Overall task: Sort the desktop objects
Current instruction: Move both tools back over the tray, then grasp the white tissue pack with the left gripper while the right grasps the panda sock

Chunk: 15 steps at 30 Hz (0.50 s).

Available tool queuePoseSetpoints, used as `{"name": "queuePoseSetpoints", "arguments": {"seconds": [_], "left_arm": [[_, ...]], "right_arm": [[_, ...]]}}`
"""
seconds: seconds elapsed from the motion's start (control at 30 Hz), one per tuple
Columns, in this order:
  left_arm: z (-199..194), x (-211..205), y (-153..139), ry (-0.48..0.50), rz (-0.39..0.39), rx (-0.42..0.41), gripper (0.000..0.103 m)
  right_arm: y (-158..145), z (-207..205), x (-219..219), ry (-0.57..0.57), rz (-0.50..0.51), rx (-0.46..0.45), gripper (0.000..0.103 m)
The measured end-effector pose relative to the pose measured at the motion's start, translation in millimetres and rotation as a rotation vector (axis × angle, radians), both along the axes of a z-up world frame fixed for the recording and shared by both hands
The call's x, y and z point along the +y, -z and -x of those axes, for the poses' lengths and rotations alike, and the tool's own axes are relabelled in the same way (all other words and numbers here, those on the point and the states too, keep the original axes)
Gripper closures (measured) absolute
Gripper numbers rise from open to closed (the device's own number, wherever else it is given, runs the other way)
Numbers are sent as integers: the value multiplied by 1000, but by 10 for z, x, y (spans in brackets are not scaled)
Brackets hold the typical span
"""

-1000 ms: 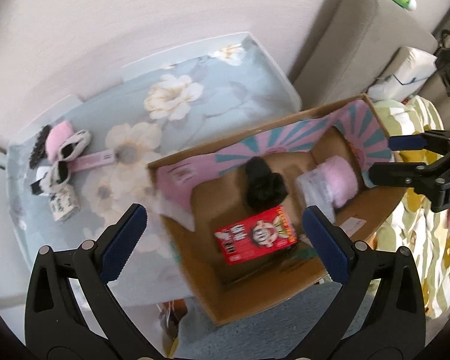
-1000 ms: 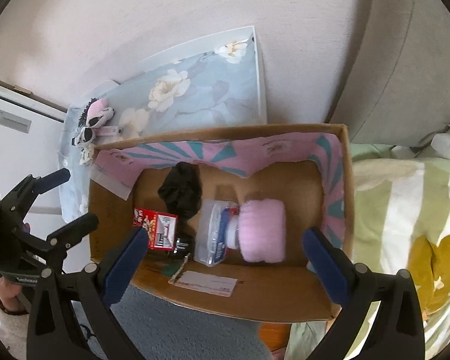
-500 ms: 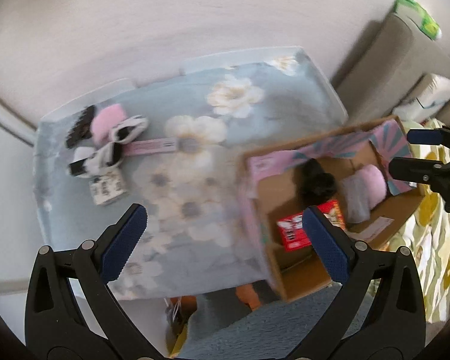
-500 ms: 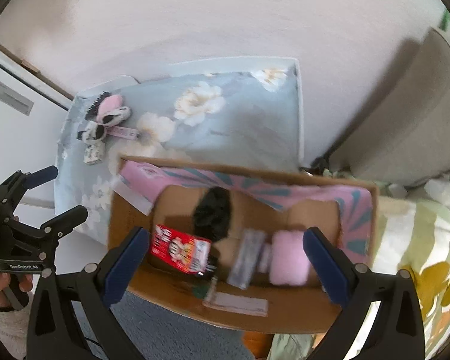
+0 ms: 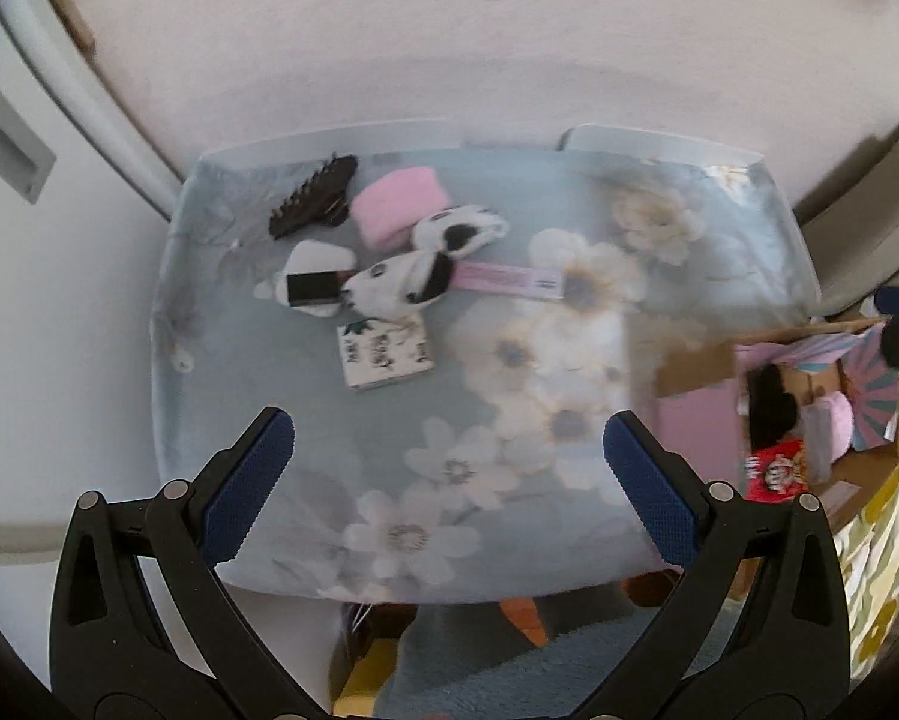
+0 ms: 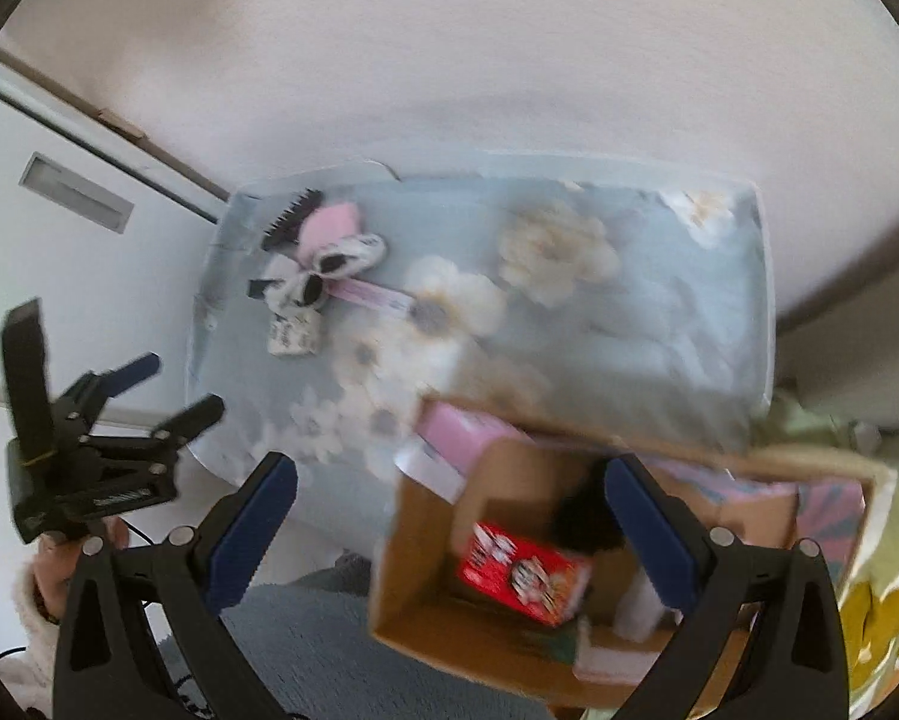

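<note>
A cluster of small items lies at the table's far left: a dark hair claw (image 5: pixel 314 196), a pink pad (image 5: pixel 400 204), black-and-white plush pieces (image 5: pixel 401 285), a pink strip (image 5: pixel 509 279) and a white printed card (image 5: pixel 385 354). The cluster also shows in the right wrist view (image 6: pixel 314 264). A cardboard box (image 6: pixel 425 570) at the table's right holds a red packet (image 6: pixel 524 573) and a black item (image 6: pixel 581 516). My left gripper (image 5: pixel 449 468) is open and empty above the table's near edge. My right gripper (image 6: pixel 449 516) is open and empty above the box's left end.
The table (image 5: pixel 719 252) has a pale blue floral cloth. A white cabinet (image 5: pixel 23 138) stands to its left, a wall behind. A grey sofa arm (image 5: pixel 857 210) and a yellow-green blanket (image 6: pixel 881 600) lie to the right. A grey rug (image 6: pixel 305 648) is below.
Both grippers swung left from the box toward the table. The left view now centres on the cloth and the item cluster; the box sits at its right edge. Both stayed open.
</note>
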<state>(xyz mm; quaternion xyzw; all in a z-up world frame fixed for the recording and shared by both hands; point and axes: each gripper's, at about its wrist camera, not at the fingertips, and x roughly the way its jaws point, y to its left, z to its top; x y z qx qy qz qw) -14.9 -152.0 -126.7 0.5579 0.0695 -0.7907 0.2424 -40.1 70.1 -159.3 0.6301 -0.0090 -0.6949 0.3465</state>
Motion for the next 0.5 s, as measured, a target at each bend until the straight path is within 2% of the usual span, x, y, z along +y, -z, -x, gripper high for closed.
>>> {"name": "queuePoseSetpoints", "arguments": {"seconds": [0.13, 0.23, 0.5], "left_arm": [[-8, -251, 231, -36, 3, 1, 0], [17, -441, 474, -64, -7, -9, 0], [175, -774, 976, -90, -46, -74, 0]], "right_arm": [[95, 135, -359, -38, -15, -25, 0], [246, 265, -667, -53, -43, -56, 0], [742, 611, -1529, -63, -32, -163, 0]]}}
